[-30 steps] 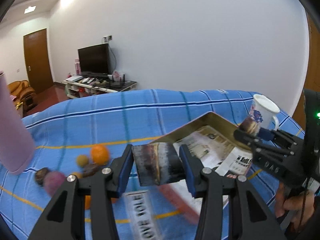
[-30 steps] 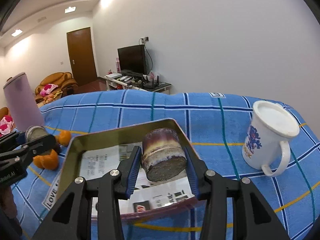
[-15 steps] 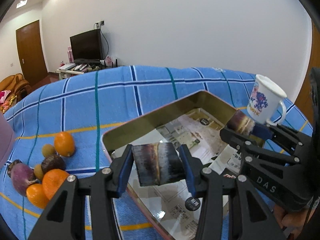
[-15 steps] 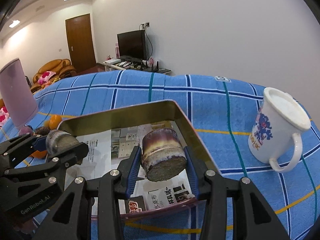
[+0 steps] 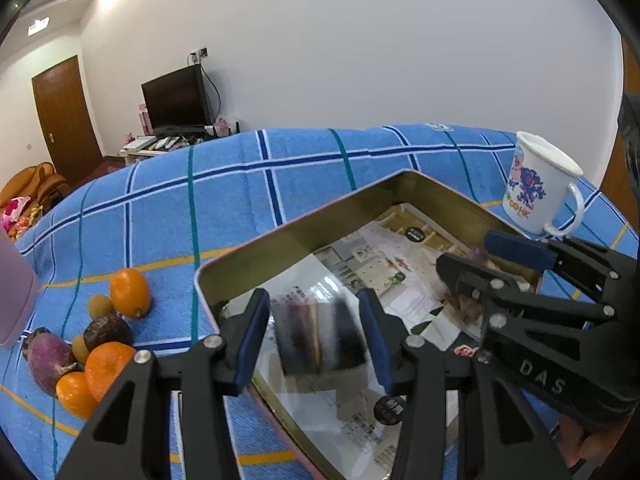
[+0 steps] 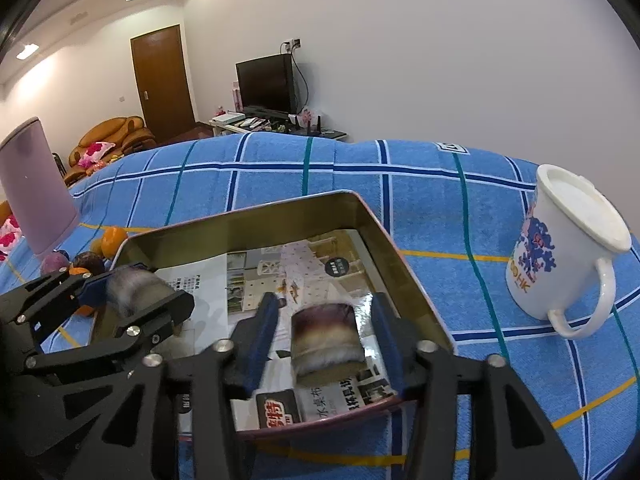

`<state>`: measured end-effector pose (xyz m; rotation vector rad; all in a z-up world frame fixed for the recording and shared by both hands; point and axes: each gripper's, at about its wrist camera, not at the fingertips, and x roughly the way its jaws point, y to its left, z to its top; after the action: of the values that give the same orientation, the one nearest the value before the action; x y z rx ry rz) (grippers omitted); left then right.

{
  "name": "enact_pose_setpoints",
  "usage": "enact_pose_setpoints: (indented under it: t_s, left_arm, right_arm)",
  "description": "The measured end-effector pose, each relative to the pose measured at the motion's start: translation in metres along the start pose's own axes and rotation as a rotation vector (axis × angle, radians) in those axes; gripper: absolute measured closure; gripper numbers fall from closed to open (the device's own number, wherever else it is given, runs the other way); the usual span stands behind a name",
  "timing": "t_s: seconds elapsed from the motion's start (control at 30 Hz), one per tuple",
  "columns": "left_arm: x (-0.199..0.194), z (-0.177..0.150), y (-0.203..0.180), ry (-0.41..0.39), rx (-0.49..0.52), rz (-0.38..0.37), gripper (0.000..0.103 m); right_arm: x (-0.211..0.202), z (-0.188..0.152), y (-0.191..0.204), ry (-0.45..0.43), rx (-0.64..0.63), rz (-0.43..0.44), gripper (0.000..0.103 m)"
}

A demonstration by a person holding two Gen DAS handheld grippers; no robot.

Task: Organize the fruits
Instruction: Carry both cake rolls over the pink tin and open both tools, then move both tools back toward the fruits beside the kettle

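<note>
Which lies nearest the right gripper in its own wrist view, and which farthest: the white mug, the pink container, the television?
From the right gripper:
1. White mug, on the cloth to its right.
2. Pink container, far left on the table.
3. Television, against the back wall.

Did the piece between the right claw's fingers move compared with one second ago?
Yes. The piece has dropped lower between the right claw, whose jaws just opened, toward the tin floor.

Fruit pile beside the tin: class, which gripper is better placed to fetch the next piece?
Left, probably. The fruit pile lies close beside the left gripper, outside the tin. The right gripper, its jaws having just been opening around a brown chunk, sits by the mug, farthest away.
</note>
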<state>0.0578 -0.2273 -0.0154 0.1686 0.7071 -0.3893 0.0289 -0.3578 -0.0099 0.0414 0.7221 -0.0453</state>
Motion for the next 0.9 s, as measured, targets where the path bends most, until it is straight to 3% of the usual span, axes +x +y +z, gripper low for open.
enact_pose_setpoints:
  t_s: [0.17,0.23,0.4,0.47,0.53,0.77,0.9]
  left_arm:
    - [-0.002,0.0,0.003,-0.006,-0.006,0.004,0.05]
    - [-0.006,-0.001,0.003,-0.027,-0.002,0.021,0.042]
    - [-0.02,0.0,0.007,-0.099,-0.009,0.074,0.006]
    - [-0.023,0.001,0.011,-0.108,-0.025,0.072,0.001]
    - [-0.025,0.0,0.013,-0.114,-0.029,0.06,0.001]
    - [-0.031,-0.005,0.017,-0.12,-0.025,0.076,0.0]
    - [-0.036,-0.008,0.025,-0.124,-0.031,0.098,0.0]
  right_arm:
    - [0.0,0.0,-0.002,-0.004,0.014,0.003,0.048]
    - [-0.003,0.0,-0.004,-0.016,0.03,-0.003,0.048]
    - [-0.013,0.001,-0.017,-0.078,0.106,-0.001,0.04]
    - [-0.019,0.001,-0.021,-0.114,0.134,0.02,0.033]
    - [-0.023,0.0,-0.019,-0.143,0.129,-0.003,0.025]
    - [-0.045,-0.004,-0.012,-0.277,0.11,-0.069,0.024]
    - [-0.05,-0.004,-0.015,-0.3,0.14,-0.11,0.024]
